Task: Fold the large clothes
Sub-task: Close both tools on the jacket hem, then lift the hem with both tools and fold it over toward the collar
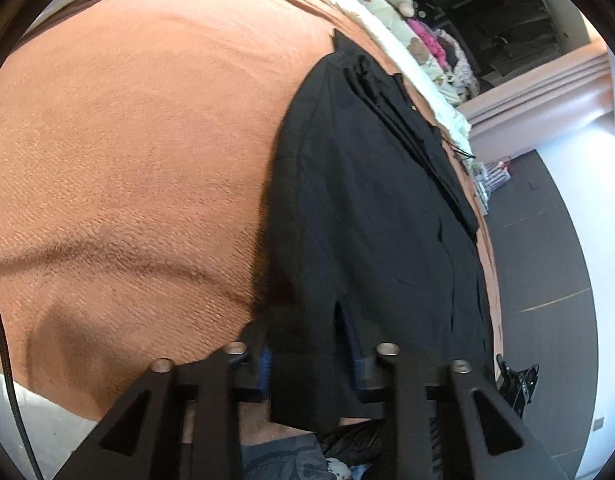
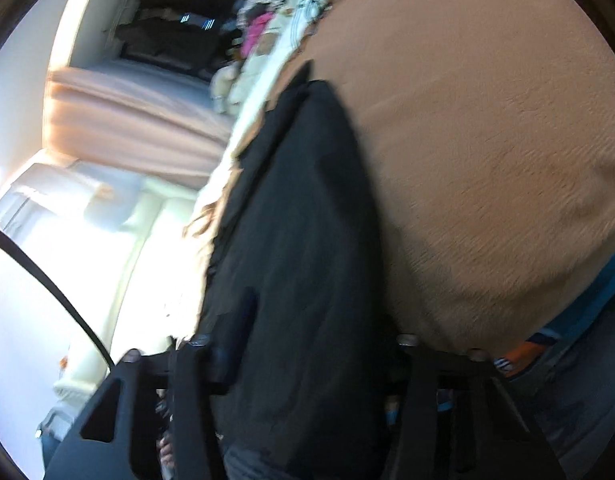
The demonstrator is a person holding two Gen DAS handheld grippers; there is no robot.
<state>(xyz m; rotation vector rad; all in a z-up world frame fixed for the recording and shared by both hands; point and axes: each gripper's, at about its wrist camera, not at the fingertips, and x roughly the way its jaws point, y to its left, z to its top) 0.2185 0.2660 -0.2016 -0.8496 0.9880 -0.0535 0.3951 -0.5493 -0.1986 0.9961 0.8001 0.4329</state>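
Left gripper: narrowed on near hem of the black garment.
Right gripper: clamped on the same cloth.
Garment: along the orange blanket, right edge.
Risk: uneven pull slides it floorward.

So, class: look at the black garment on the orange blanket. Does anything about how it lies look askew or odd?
Yes. The black garment is not square on the orange blanket: it lies along the bed's edge, and its near hem hangs over the side between the left gripper's fingers. Its far end is bunched in uneven folds.
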